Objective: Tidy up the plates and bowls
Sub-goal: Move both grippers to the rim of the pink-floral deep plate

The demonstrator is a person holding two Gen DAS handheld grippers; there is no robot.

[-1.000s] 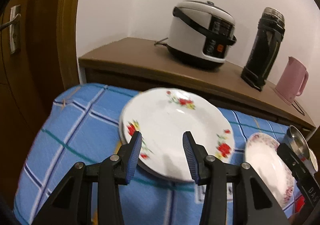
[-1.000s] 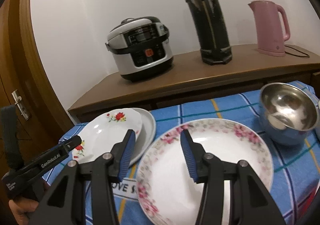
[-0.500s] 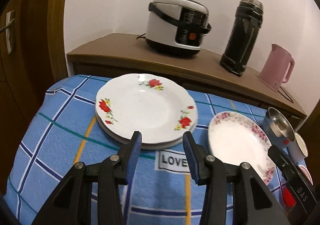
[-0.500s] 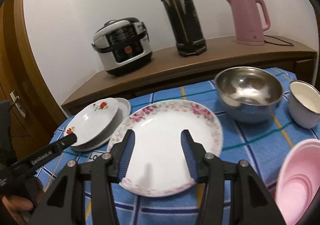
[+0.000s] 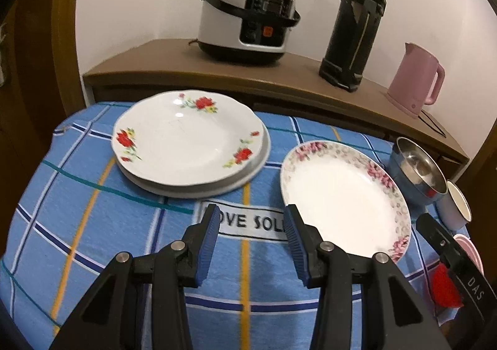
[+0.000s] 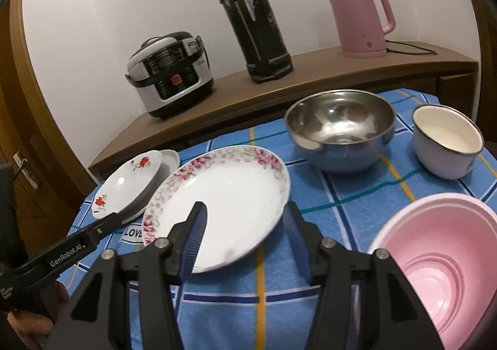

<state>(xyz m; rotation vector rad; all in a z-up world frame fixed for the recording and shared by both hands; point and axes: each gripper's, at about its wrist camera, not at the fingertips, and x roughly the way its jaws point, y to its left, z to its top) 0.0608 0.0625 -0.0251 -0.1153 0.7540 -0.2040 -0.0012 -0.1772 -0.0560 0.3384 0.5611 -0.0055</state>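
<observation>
Ahead of the left hand-held gripper (image 5: 250,227), wide and holding nothing, the rose plate (image 5: 186,141) sits on a plain plate (image 5: 257,160). Between the spread fingers of the right hand-held gripper (image 6: 243,222), also holding nothing, lies the pink-rimmed plate (image 6: 223,194); beyond it, the steel bowl (image 6: 340,129).

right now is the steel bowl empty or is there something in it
Empty. The steel bowl stands upright on the blue checked cloth, and the right wrist view shows only bare shiny metal with reflections inside.
</observation>
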